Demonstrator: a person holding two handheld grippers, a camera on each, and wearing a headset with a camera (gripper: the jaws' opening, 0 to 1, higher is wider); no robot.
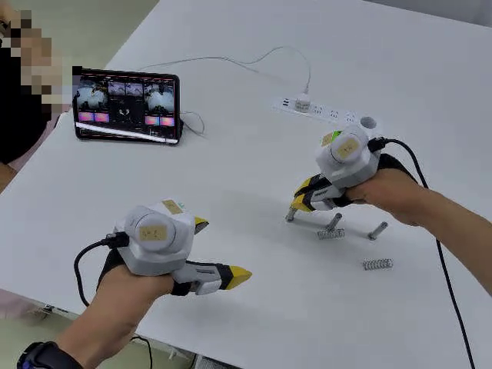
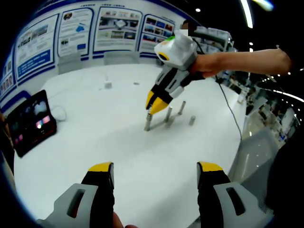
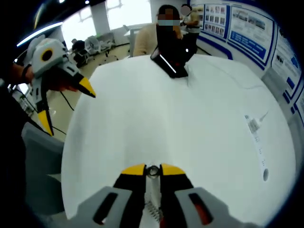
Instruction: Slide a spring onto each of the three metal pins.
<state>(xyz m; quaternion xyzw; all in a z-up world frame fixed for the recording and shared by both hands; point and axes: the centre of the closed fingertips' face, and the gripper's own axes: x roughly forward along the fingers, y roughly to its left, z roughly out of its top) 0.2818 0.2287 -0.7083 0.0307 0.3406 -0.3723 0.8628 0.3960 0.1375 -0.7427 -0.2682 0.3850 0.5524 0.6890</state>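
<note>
Three short metal pins stand on the white table [image 1: 231, 184]. My right gripper [image 1: 297, 204] is shut on a spring [image 3: 151, 207] that lies lengthwise between its jaws, with the tips right over the leftmost pin [image 1: 290, 216]. The middle pin [image 1: 334, 221] has a spring [image 1: 330, 234] lying at its base. The right pin [image 1: 378, 230] is bare, and a loose spring [image 1: 377, 264] lies in front of it. My left gripper [image 1: 219, 250] hovers open and empty at the near left, well away from the pins. The left gripper view shows the right gripper [image 2: 154, 108] above a pin [image 2: 147, 123].
A tablet [image 1: 127, 105] is propped at the far left. A white power strip [image 1: 323, 111] with a cable lies behind the pins. A person sits at the table's left edge. The right gripper's black cable [image 1: 430, 207] trails toward the near right.
</note>
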